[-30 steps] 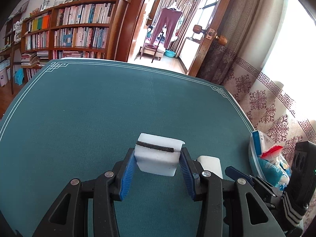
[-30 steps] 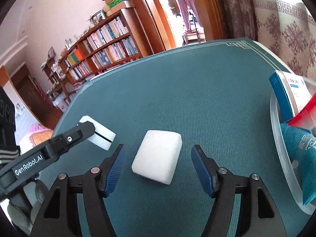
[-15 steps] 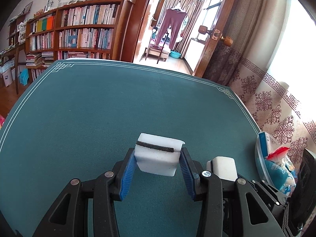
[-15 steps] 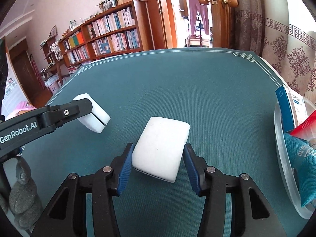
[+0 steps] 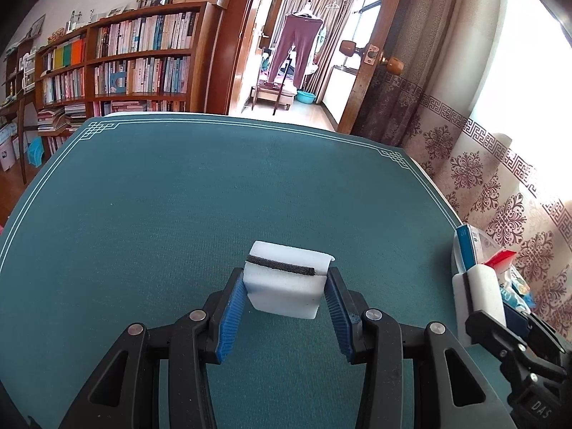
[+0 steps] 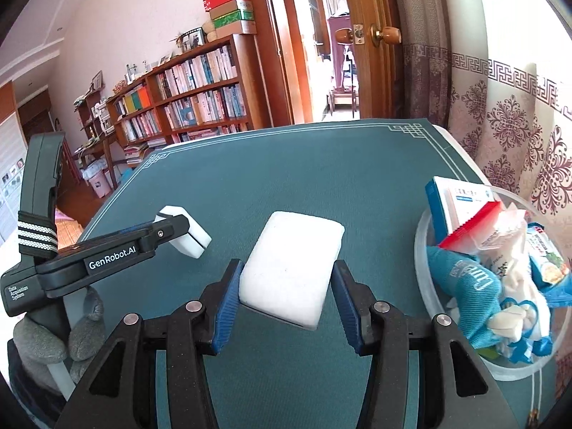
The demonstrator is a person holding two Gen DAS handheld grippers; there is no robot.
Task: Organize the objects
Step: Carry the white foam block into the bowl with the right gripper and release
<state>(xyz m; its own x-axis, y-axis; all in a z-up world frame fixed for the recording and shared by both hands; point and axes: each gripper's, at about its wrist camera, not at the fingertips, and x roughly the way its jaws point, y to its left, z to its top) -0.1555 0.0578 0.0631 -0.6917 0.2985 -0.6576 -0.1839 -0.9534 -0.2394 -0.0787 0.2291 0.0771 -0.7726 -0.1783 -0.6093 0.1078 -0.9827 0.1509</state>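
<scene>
Left tongs (image 5: 285, 304) clamp 1 white sponge w/ black strip (image 5: 286, 286), strip running across. Right tongs (image 6: 286, 296) squeeze 1 plain white sponge (image 6: 291, 268), long axis pointing away, above the teal worktop (image 6: 286, 164). To the right, 1 clear tub (image 6: 425, 286) w/ packets (image 6: 514, 268) & 1 blue-white box (image 6: 454, 203), upright.

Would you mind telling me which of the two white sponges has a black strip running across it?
It is the sponge held in the left gripper: a dark strip crosses its top. The sponge in the right gripper is plain white all over.
</scene>
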